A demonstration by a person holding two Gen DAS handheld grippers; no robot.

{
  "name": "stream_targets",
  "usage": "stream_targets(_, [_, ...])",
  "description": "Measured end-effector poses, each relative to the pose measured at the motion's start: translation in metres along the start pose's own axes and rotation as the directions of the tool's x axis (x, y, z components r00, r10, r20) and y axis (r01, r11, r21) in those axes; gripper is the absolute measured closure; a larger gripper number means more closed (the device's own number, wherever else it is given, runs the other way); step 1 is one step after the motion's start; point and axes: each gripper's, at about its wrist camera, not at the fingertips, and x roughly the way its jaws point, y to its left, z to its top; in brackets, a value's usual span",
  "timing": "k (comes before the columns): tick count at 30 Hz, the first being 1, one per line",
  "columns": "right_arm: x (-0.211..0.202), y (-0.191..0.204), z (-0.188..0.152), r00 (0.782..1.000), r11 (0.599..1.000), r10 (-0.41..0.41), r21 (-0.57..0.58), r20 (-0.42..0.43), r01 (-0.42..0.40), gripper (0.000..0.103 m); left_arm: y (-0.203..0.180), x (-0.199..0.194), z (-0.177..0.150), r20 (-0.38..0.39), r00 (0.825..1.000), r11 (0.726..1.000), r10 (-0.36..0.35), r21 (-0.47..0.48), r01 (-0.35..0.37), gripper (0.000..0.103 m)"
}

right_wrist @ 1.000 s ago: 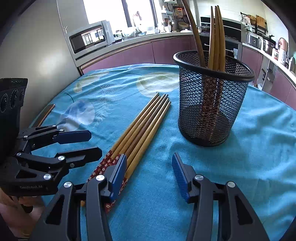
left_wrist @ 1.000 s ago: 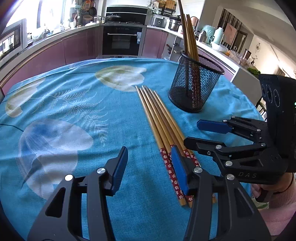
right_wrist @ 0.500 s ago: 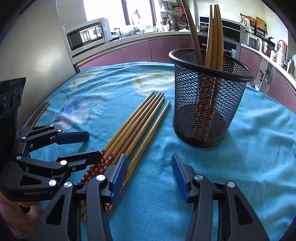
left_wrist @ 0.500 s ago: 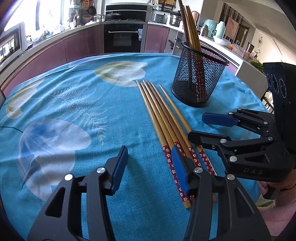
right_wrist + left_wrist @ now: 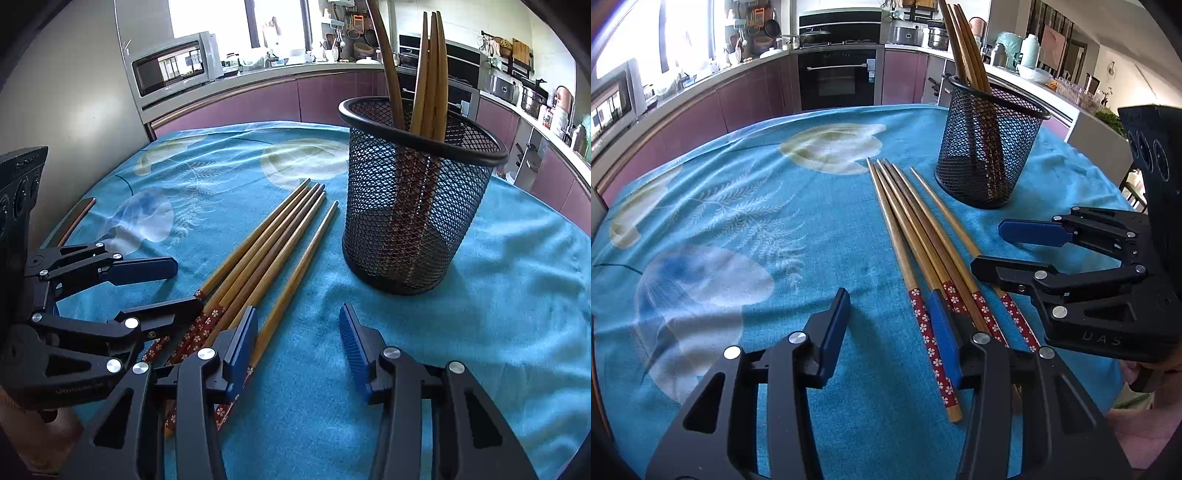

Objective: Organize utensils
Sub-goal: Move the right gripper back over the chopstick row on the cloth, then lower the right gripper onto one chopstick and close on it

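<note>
Both my tools hover low over the bench (image 5: 746, 206) and both sets of jaws are spread wide, gripping nothing; my left gripper (image 5: 892, 328) sits at the patterned handle ends of the loose chopsticks (image 5: 916, 236), its right-hand finger lying over them, while my right gripper (image 5: 299, 339) comes in from the other side with its left finger across the same red floral ends. Five chopsticks lie flat on the blue cloth, four bunched together and one (image 5: 295, 273) splayed off toward the mesh cup (image 5: 413, 206), which stands upright just beyond their tips with several sticks already standing in it. These look like light, stiff bamboo, smooth and round, so I expect them to roll and skate under a pinch; lying flush on soft cloth, they give me little to get under. The stray one is my pick, since it lies apart from its neighbours and I can straddle it alone. I'd take it on the plain shaft a little above the red wrap, near enough the heavy end that it won't swing, then tip it handle down into the cup
</note>
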Motion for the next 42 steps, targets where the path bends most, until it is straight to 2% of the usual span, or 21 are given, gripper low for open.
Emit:
stream_targets(6, [-0.001, -0.004, 0.000, 1.000, 1.000, 0.001, 0.008, 0.000, -0.001, 0.069, 0.000, 0.000, 0.000, 0.002, 1.000, 1.000, 0.025, -0.002, -0.025, 0.069])
stream_targets(12, [0.000, -0.004, 0.000, 1.000, 1.000, 0.002, 0.010, -0.001, -0.002, 0.071, 0.000, -0.002, -0.002, 0.004, 0.999, 0.999, 0.051, 0.002, -0.051, 0.079])
stream_targets(18, [0.000, -0.004, 0.000, 1.000, 1.000, 0.002, 0.009, -0.001, -0.002, 0.071, -0.009, -0.003, -0.002, -0.002, 0.995, 0.994, 0.096, 0.051, -0.096, 0.082])
stream_targets(24, [0.000, -0.004, 0.000, 1.000, 1.000, 0.002, 0.009, 0.000, -0.002, 0.071, -0.024, -0.004, -0.003, 0.002, 0.985, 0.977, 0.173, 0.127, -0.172, 0.083])
stream_targets(34, [-0.001, -0.003, -0.001, 1.000, 1.000, -0.001, 0.001, 0.000, 0.001, 0.071, -0.028, -0.005, -0.003, 0.004, 0.982, 0.972, 0.189, 0.144, -0.187, 0.085])
stream_targets(42, [-0.002, -0.008, -0.001, 1.000, 1.000, 0.011, 0.020, -0.003, -0.011, 0.082, -0.028, -0.004, -0.002, 0.003, 0.983, 0.973, 0.185, 0.142, -0.184, 0.085])
